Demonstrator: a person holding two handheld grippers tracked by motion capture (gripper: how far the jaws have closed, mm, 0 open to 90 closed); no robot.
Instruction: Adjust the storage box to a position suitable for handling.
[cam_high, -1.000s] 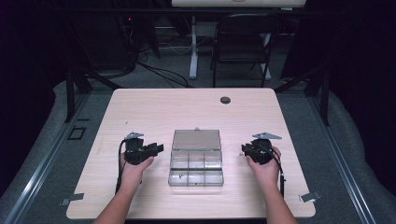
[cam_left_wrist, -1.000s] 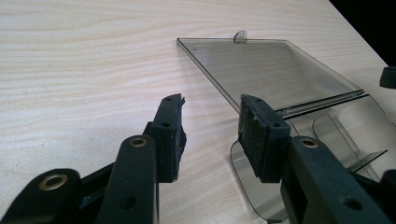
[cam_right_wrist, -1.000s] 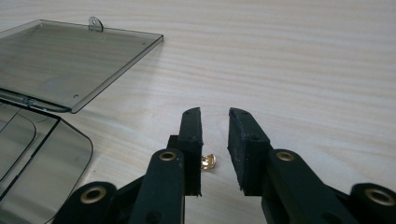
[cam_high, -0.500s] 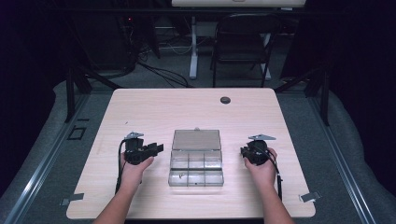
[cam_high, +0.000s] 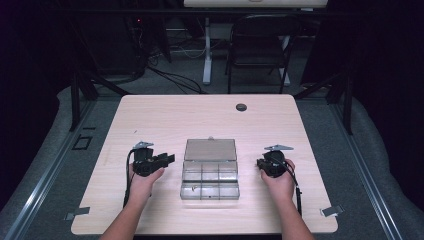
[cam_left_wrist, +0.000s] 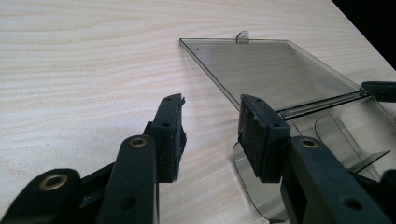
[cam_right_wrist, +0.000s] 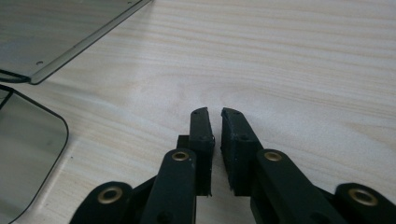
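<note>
A clear plastic compartment box (cam_high: 210, 184) lies open at mid-table, its lid (cam_high: 210, 149) folded flat behind it. My left gripper (cam_high: 169, 159) rests on the table just left of the box and points at it. In the left gripper view its jaws (cam_left_wrist: 210, 116) stand open with bare wood between them, and the lid (cam_left_wrist: 275, 70) lies ahead to the right. My right gripper (cam_high: 260, 163) sits right of the box. Its jaws (cam_right_wrist: 216, 114) have just been closing and leave a thin gap with nothing in it. The lid's edge (cam_right_wrist: 56, 32) shows at upper left.
A small black round disc (cam_high: 241, 107) is set in the table near its far edge. Bare wood (cam_high: 165, 120) stretches behind the box. A dark chair (cam_high: 260, 45) and a white stand (cam_high: 206, 50) are beyond the table. Tape strips mark the front corners.
The right hand has shifted slightly left, toward the box. The left hand and the box are where they were.
</note>
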